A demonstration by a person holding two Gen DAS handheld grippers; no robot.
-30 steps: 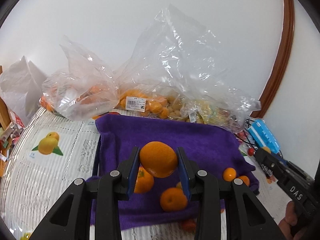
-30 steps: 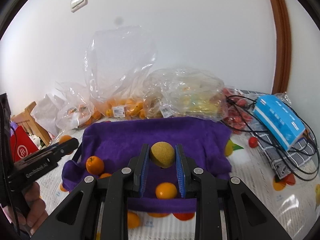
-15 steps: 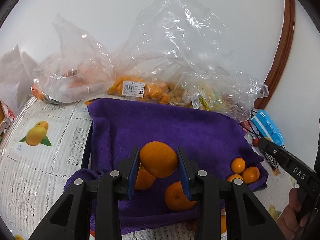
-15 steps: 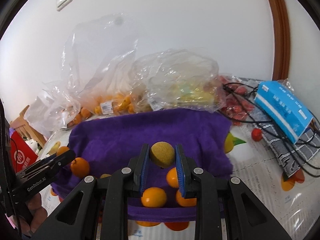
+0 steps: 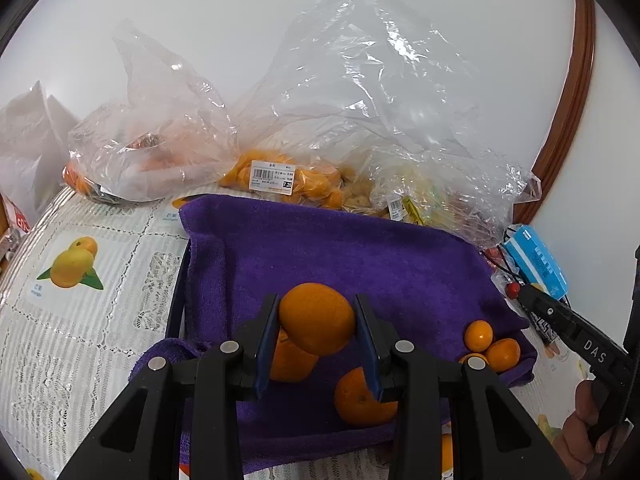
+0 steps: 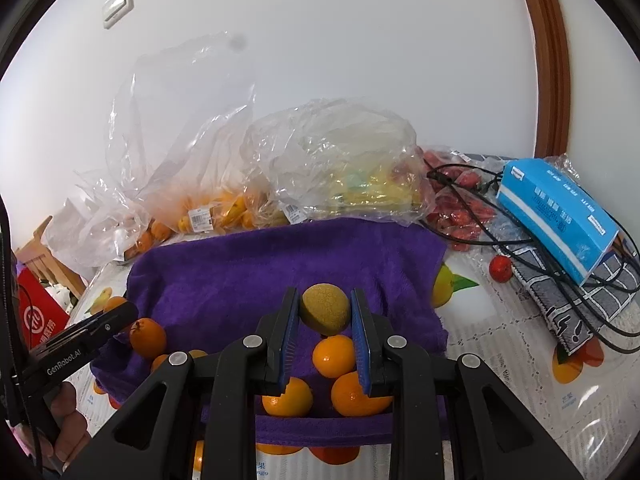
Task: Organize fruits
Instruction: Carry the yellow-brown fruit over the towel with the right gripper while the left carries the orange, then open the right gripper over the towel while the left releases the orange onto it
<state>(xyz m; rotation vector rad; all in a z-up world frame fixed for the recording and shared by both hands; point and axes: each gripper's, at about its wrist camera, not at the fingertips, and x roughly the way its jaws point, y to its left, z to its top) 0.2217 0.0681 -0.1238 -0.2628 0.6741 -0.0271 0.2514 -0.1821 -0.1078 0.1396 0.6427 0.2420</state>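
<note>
My left gripper (image 5: 316, 322) is shut on an orange tangerine (image 5: 317, 319), held just above the purple towel (image 5: 360, 256). Two more tangerines (image 5: 362, 398) lie on the towel under and beside it, and small oranges (image 5: 478, 335) sit at the towel's right edge. My right gripper (image 6: 325, 311) is shut on a round yellow-brown fruit (image 6: 325, 308) over the same towel (image 6: 248, 272). Several oranges (image 6: 334, 355) lie on the towel below its fingers. Another orange (image 6: 148, 337) rests near the left gripper's tip (image 6: 120, 316).
Clear plastic bags of oranges (image 5: 280, 176) and yellow fruit (image 6: 360, 184) stand along the wall behind the towel. At the right lie a blue tissue box (image 6: 556, 216), black cables (image 6: 520, 240), red fruits (image 6: 460, 216) and a loose red one (image 6: 500, 267). A red packet (image 6: 36, 320) lies far left.
Both grippers have come lower and nearer the towel, each keeping its fruit. The towel and bags loom larger in both views; more oranges show under the right gripper.
</note>
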